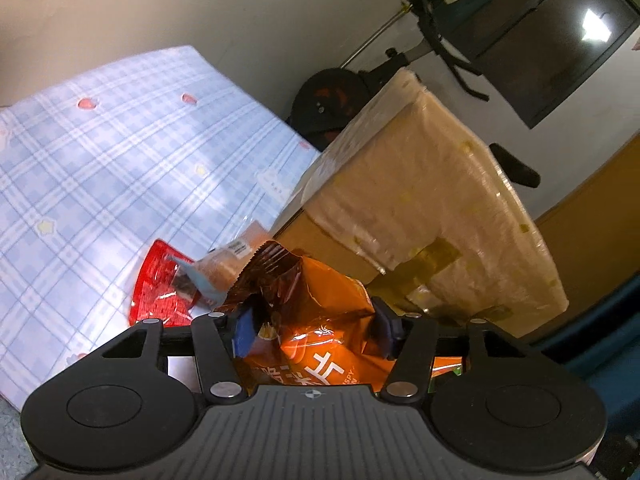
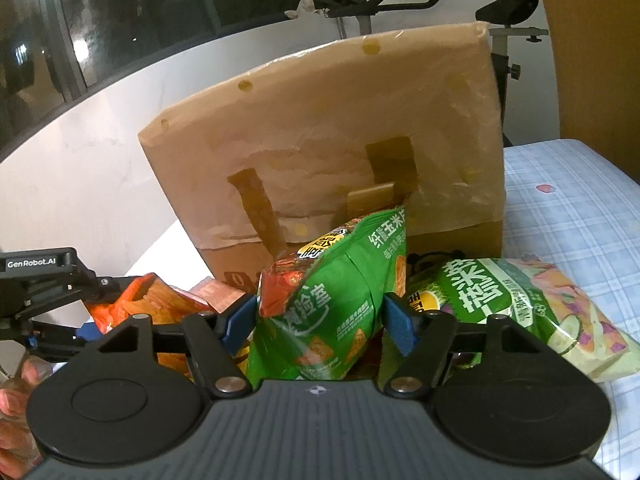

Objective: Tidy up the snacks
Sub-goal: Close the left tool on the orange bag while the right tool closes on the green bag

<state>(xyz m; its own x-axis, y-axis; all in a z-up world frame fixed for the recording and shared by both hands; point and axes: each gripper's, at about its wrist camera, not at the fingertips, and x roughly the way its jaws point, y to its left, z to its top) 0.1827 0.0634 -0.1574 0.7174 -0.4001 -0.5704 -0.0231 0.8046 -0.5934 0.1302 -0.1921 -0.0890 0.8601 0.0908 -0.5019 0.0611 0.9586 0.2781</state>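
In the left wrist view an orange crisp bag (image 1: 328, 300) stands crumpled between my left gripper's (image 1: 314, 328) blue pads, which press on both its sides. The right wrist view shows a green snack bag (image 2: 340, 280) upright, with my right gripper (image 2: 320, 320) shut on its middle. A second, paler green bag (image 2: 520, 304) lies flat to its right. The orange bag (image 2: 152, 296) and the left gripper's body appear at the left edge there. A red packet (image 1: 160, 288) and a clear biscuit packet (image 1: 228, 264) lie behind the orange bag.
A large cardboard box (image 2: 340, 140) wrapped in film stands just behind the snacks. Everything rests on a blue plaid sheet (image 1: 120, 160). An exercise bike (image 2: 508, 4) stands beyond the box by the wall. A person's hand (image 2: 16, 400) shows at the lower left.
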